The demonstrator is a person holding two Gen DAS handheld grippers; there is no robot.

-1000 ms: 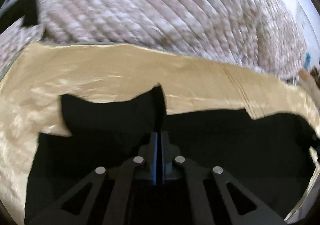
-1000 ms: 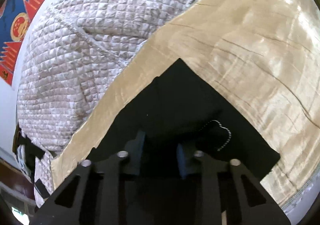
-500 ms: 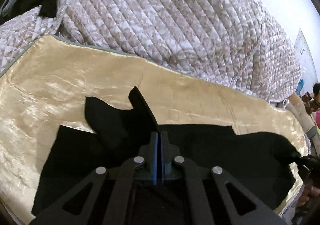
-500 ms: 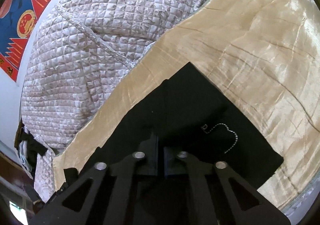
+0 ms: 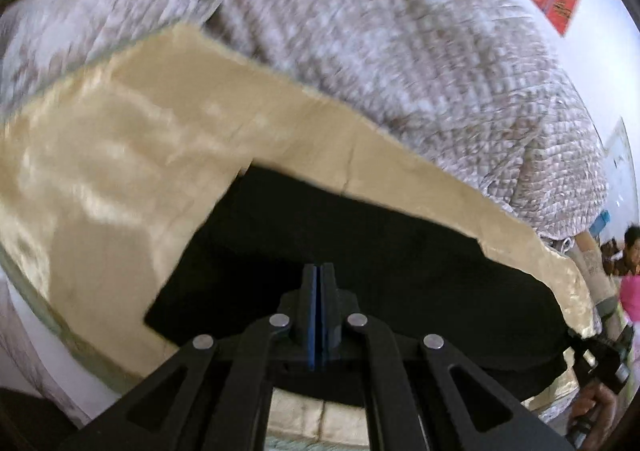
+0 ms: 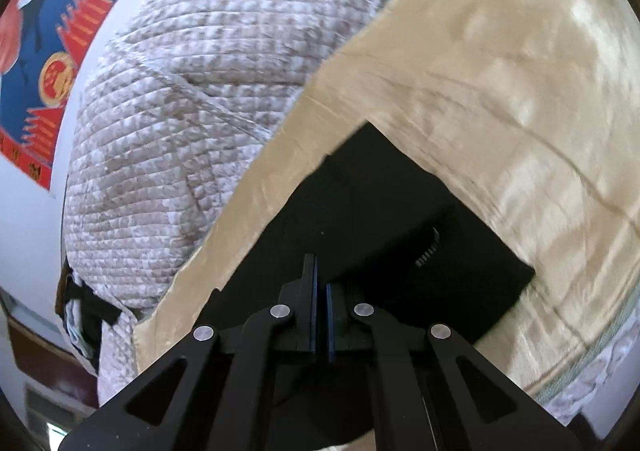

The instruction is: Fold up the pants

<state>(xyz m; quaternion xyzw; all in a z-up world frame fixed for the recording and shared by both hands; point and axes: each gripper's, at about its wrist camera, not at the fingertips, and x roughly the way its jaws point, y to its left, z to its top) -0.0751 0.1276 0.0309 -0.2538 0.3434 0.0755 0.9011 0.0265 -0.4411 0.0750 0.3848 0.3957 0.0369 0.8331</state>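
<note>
Now | right tongs [image 6: 319,283] had snapped together, pinching black fabric pants [image 6: 400,235] | left tongs [image 5: 319,283], also pinching them, swept sideways | fold begun over glossy beige cloth [image 5: 120,155].

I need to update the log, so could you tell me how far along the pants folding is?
Midway, it seems. The black pants lie on the golden sheet as a compact, layered shape, so at least one fold looks done. In hand: the left gripper and right gripper are both shut on the fabric. Left: laying the held part down and any final fold.
</note>
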